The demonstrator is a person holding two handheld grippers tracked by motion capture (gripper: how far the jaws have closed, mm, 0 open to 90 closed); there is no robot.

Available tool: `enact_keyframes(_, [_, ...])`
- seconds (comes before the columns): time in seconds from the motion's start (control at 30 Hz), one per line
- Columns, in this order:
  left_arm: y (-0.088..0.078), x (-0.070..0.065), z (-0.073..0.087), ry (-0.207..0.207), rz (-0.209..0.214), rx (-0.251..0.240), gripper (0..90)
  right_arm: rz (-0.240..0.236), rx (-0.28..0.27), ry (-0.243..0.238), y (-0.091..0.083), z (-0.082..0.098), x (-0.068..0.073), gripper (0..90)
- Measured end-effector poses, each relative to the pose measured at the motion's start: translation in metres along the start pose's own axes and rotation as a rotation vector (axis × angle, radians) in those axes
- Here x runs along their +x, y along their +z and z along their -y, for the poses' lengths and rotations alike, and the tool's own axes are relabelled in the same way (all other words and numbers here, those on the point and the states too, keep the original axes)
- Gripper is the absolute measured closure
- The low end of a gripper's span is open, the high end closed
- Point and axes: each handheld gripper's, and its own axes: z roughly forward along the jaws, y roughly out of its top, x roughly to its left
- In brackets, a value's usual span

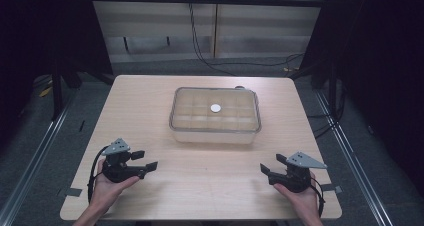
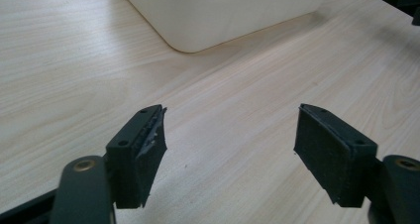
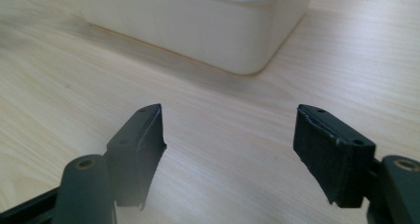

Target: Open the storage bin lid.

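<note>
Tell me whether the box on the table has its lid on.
Lid on: the box carries a clear lid with a raised rim and a round white spot on top.

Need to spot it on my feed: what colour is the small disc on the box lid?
White, on the disc; high view shows it best.

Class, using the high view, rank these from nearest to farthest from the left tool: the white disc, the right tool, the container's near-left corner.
1. Container's near-left corner, up and right of the left tool.
2. White disc, on the container's middle.
3. Right tool, at the table's near right.
</note>
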Motion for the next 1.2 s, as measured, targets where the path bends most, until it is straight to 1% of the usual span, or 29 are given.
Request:
enact_keyframes(0.07, [0.000, 0.001, 0.000, 0.001, -0.002, 0.002, 24.5, -0.006, -0.019, -0.006, -0.001, -0.002, 0.001, 28.6])
enact_keyframes(0.13, [0.002, 0.002, 0.000, -0.001, -0.003, -0.001, 24.4, -0.007, -0.022, -0.002, -0.001, -0.002, 0.001, 28.5])
enact_keyframes(0.17, [0.002, 0.002, 0.000, 0.006, -0.001, 0.003, 25.1, -0.009, -0.024, 0.002, -0.001, -0.002, 0.001, 28.8])
enact_keyframes(0.23, [0.003, 0.002, 0.000, 0.014, 0.018, 0.003, 25.6, -0.013, -0.022, 0.009, -0.002, -0.003, 0.001, 29.6])
enact_keyframes(0.27, [0.003, 0.001, 0.000, 0.017, 0.015, -0.002, 25.8, -0.019, -0.027, 0.008, -0.003, -0.004, 0.000, 30.1])
enact_keyframes(0.3, [0.003, 0.000, 0.000, 0.027, 0.024, -0.007, 25.2, -0.025, -0.022, 0.026, -0.004, -0.005, 0.000, 30.2])
enact_keyframes(0.33, [0.002, -0.001, 0.000, 0.038, 0.032, -0.012, 26.6, -0.028, -0.012, 0.048, -0.004, -0.005, 0.000, 29.4])
enact_keyframes(0.37, [0.002, -0.002, -0.001, 0.048, 0.027, -0.012, 28.8, -0.027, -0.010, 0.058, -0.005, -0.006, -0.001, 26.9])
enact_keyframes(0.4, [0.003, -0.003, -0.001, 0.051, 0.037, -0.015, 28.5, -0.020, -0.013, 0.075, -0.005, -0.007, -0.001, 25.5])
enact_keyframes(0.43, [0.003, -0.004, -0.001, 0.058, 0.042, -0.010, 29.3, -0.006, -0.011, 0.080, -0.005, -0.008, -0.001, 25.6])
enact_keyframes(0.47, [0.005, -0.005, 0.000, 0.070, 0.041, -0.002, 31.6, -0.006, -0.010, 0.075, -0.006, -0.010, -0.002, 25.7])
enact_keyframes(0.5, [0.006, -0.006, 0.000, 0.076, 0.040, 0.010, 31.8, -0.009, 0.000, 0.064, -0.006, -0.013, -0.002, 25.7])
enact_keyframes(0.53, [0.007, -0.006, 0.000, 0.075, 0.034, 0.020, 31.1, -0.015, 0.003, 0.054, -0.006, -0.015, -0.002, 25.8])
enact_keyframes(0.57, [0.009, -0.006, 0.000, 0.064, 0.043, 0.017, 31.1, -0.019, -0.001, 0.050, -0.006, -0.017, -0.001, 26.0])
enact_keyframes(0.6, [0.009, -0.006, 0.000, 0.061, 0.056, 0.021, 33.1, -0.029, -0.002, 0.055, -0.007, -0.019, 0.000, 26.9])
enact_keyframes(0.67, [0.010, -0.007, 0.000, 0.057, 0.043, 0.019, 34.1, -0.049, 0.003, 0.058, -0.005, -0.025, 0.001, 27.6])
enact_keyframes(0.7, [0.011, -0.007, 0.000, 0.051, 0.055, 0.016, 34.1, -0.049, 0.003, 0.058, -0.005, -0.025, 0.001, 27.6])
enact_keyframes(0.73, [0.011, -0.006, -0.001, 0.045, 0.058, 0.016, 34.7, -0.051, 0.001, 0.061, -0.004, -0.027, 0.001, 29.4])
enact_keyframes(0.77, [0.012, -0.006, -0.001, 0.030, 0.068, 0.019, 34.9, -0.049, -0.004, 0.061, -0.003, -0.030, 0.002, 30.2])
enact_keyframes(0.8, [0.012, -0.006, -0.002, 0.029, 0.068, 0.024, 34.9, -0.044, -0.004, 0.064, -0.002, -0.032, 0.002, 29.7])
enact_keyframes(0.83, [0.013, -0.007, -0.002, 0.019, 0.067, 0.025, 34.6, -0.028, -0.008, 0.069, -0.001, -0.035, 0.001, 27.9])
enact_keyframes(0.87, [0.014, -0.007, -0.002, 0.008, 0.076, 0.027, 34.4, -0.024, -0.012, 0.073, 0.001, -0.038, 0.001, 26.9])
enact_keyframes(0.9, [0.015, -0.007, -0.003, 0.009, 0.075, 0.028, 34.5, -0.033, -0.008, 0.069, 0.003, -0.040, 0.000, 26.9])
enact_keyframes(0.93, [0.016, -0.008, -0.005, 0.015, 0.072, 0.032, 34.3, -0.042, -0.008, 0.065, 0.006, -0.046, 0.000, 26.2])
enact_keyframes(0.97, [0.016, -0.008, -0.005, 0.015, 0.072, 0.032, 33.9, -0.042, -0.008, 0.065, 0.006, -0.046, 0.000, 26.2])
enact_keyframes(1.03, [0.017, -0.008, -0.009, 0.023, 0.063, 0.040, 33.2, -0.064, 0.003, 0.061, 0.009, -0.052, -0.001, 25.5])
enact_keyframes(1.13, [0.019, -0.008, -0.017, 0.037, 0.032, 0.021, 31.5, -0.067, 0.021, 0.042, 0.014, -0.059, -0.002, 20.3])
enact_keyframes(1.17, [0.021, -0.007, -0.020, 0.021, 0.017, 0.005, 30.9, -0.069, 0.033, 0.040, 0.015, -0.061, -0.003, 20.3])
enact_keyframes(1.2, [0.023, -0.007, -0.021, 0.013, 0.014, 0.008, 28.2, -0.075, 0.042, 0.046, 0.018, -0.065, -0.005, 20.6])
